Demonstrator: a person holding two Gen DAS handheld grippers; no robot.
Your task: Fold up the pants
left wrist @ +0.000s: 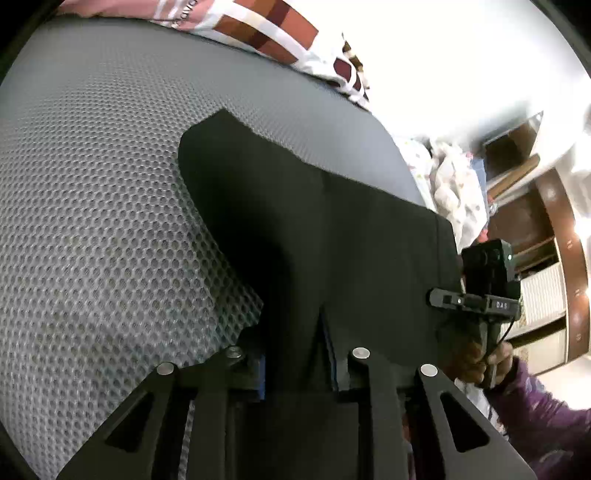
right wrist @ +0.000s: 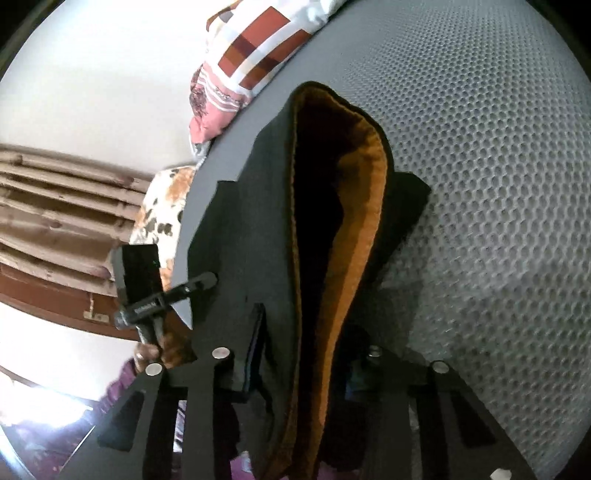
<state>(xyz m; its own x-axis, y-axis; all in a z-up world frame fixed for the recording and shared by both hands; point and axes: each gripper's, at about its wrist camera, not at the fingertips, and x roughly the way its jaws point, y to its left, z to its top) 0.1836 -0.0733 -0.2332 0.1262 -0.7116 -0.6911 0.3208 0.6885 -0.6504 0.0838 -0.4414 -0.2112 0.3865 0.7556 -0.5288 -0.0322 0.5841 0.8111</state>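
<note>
Closest to your left wrist camera, your left gripper has its two fingers pressed in on a bunched fold of the black pants, so the jaws are clamped on the cloth with a pinched ridge of fabric rising between them. From that grip the pants run away from you as a dark, mostly flat panel across the grey mesh mattress, ending in an angled edge well up the bed. Off to your right in the same view you can see your right gripper at the far side edge of the pants, with your right hand wrapped round its handle and a purple sleeve below it. Turning to your right wrist camera, your right gripper is likewise closed on the pants: the fabric passes straight between the fingers and is held there, lifted so that the garment gapes open and shows its orange-brown lining. Beside it on the left you see your left gripper, its tip touching the edge of the black cloth, with your left hand under it. Further on, the mesh mattress fills the right side. At the far end lies a pillow in white, pink and brick-red blocks, and past the bed's edge you can make out floral bedding and brown wooden furniture.
</note>
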